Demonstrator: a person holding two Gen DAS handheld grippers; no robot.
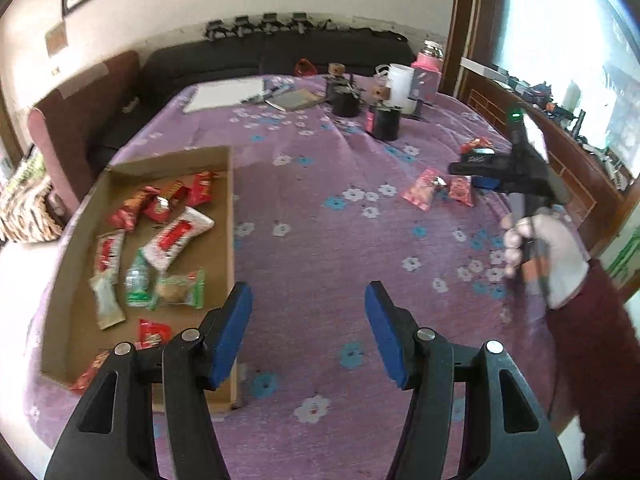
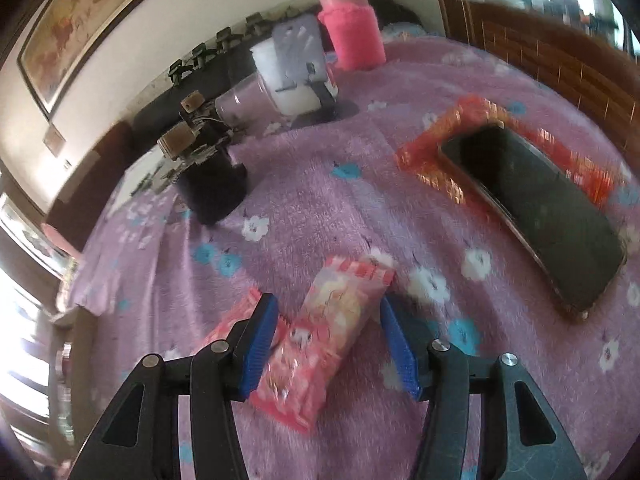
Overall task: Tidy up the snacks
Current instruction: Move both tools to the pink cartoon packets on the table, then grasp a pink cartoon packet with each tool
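Note:
A shallow cardboard tray [image 1: 68, 280] lies at the left of the purple flowered cloth and holds several snack packets, red, white and green. My left gripper [image 1: 308, 304] hovers beside the tray's right wall, open, with nothing between its fingers. A pink snack packet [image 2: 332, 320] lies flat on the cloth between the blue pads of my right gripper [image 2: 328, 316]; the pads stand beside it without squeezing it. A second pink-red packet [image 2: 236, 320] lies just left of that gripper. In the left wrist view the right gripper [image 1: 468, 176] reaches down over the pink packet [image 1: 422, 192] and a red one [image 1: 460, 192].
A dark phone [image 2: 536, 208] rests on a red packet [image 2: 432, 160] at the right. Black pots [image 2: 212, 184], a white jug [image 2: 288, 80] and a pink-sleeved bottle [image 2: 352, 32] stand at the back. A wooden ledge [image 1: 580, 168] borders the right side, a dark sofa [image 1: 260, 56] the far side.

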